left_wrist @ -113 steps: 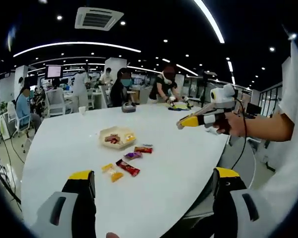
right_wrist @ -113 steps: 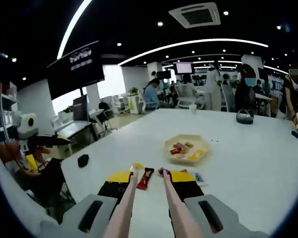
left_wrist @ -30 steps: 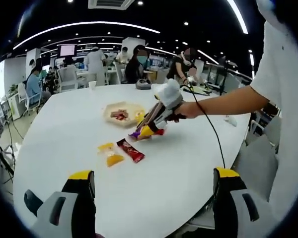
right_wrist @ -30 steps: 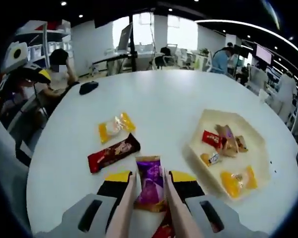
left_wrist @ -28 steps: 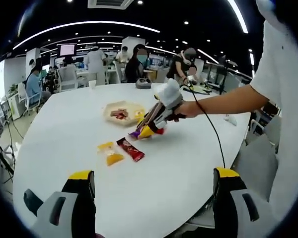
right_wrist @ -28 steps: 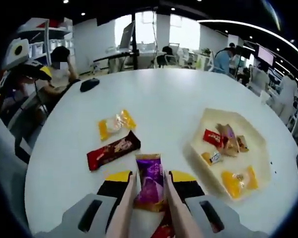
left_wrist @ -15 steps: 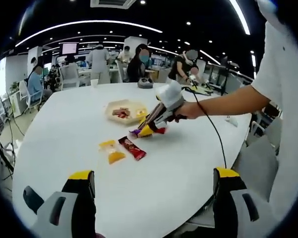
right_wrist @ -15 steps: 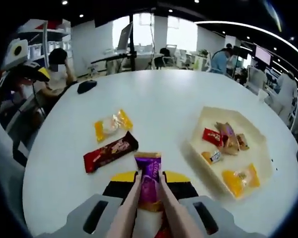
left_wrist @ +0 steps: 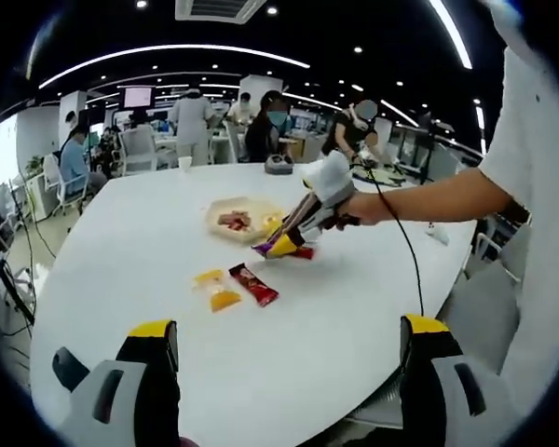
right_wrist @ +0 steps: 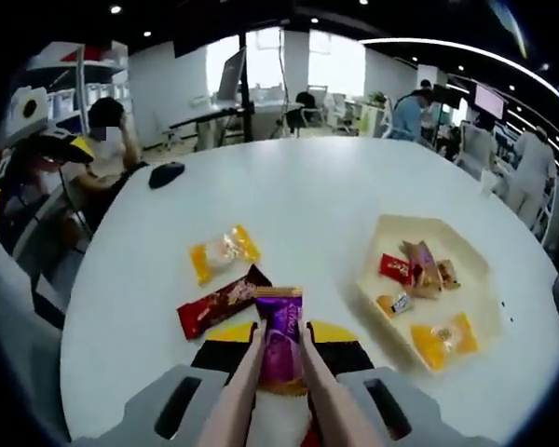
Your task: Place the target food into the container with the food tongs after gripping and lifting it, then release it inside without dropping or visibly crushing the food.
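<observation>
Right gripper view: nearest us, our right hand-held gripper [right_wrist: 279,358] pinches a purple snack packet [right_wrist: 280,346] between pale tongs [right_wrist: 238,391], lifted just above the white bench [right_wrist: 289,186]. Beyond it lie a red-brown bar [right_wrist: 220,303] and a yellow packet [right_wrist: 224,251]. To the right sits the beige tray [right_wrist: 466,279] holding snacks. In the left gripper view, our left hand-held gripper [left_wrist: 289,368] is spread wide apart.

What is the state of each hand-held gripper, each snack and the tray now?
Right hand-held gripper: shut on purple snack.
Left hand-held gripper: open, holding nothing.
Tray: holds several snacks.
Red snack: lying on table.
Yellow snack: lying on table.
</observation>
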### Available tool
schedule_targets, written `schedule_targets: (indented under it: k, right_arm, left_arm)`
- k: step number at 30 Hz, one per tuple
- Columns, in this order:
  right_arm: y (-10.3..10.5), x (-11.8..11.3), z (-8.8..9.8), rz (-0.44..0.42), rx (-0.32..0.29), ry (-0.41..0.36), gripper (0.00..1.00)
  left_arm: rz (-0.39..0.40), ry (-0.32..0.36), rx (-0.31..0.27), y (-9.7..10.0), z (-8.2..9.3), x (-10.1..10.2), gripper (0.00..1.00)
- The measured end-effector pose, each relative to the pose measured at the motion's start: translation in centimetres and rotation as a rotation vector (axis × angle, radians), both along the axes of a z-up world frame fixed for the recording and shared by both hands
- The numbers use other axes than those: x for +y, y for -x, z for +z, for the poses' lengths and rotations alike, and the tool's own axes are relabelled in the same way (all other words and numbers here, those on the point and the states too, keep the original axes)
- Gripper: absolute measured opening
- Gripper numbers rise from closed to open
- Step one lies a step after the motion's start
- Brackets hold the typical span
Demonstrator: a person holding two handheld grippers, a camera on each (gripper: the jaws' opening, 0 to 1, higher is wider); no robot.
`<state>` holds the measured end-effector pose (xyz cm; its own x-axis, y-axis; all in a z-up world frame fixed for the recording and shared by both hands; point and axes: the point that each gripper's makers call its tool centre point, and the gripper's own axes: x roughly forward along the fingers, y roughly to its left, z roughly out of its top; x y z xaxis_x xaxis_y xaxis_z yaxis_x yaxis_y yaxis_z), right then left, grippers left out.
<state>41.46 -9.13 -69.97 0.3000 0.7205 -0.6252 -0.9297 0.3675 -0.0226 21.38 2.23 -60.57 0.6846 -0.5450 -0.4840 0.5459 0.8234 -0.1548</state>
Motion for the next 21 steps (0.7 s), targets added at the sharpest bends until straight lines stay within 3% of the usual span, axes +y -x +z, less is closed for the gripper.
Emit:
schedule_targets:
  k: [1, 2, 5, 13, 21]
  right_arm:
    - [0.3, -0.4, 0.5, -0.007, 0.014, -0.003, 0.19]
    - [-0.1, -0.6, 1.5, -0.031, -0.029, -0.028, 0.19]
    - [0.7, -2.2, 3.0, -0.054, -0.022, -0.036, 0.19]
    - [3.9, -5.3, 7.4, -0.138, -0.081, -0.091, 0.19]
    - [8.2, -8.0, 9.3, -0.214, -0.094, -0.134, 0.2]
  left_arm:
    - [-0.001, 0.002, -0.006, 0.1, 0.3, -0.2, 0.99]
    - [-0.003, 0.002, -0.008, 0.1, 0.4, -0.2, 0.99]
    - [-0.023, -0.005, -0.024, 0.4, 1.0, -0.9, 0.99]
    - [-0.072, -0.011, -0.086, 1.3, 3.1, -2.5, 0.99]
    - [-0.102, -0.017, -0.111, 2.5, 3.7, -3.9, 0.99]
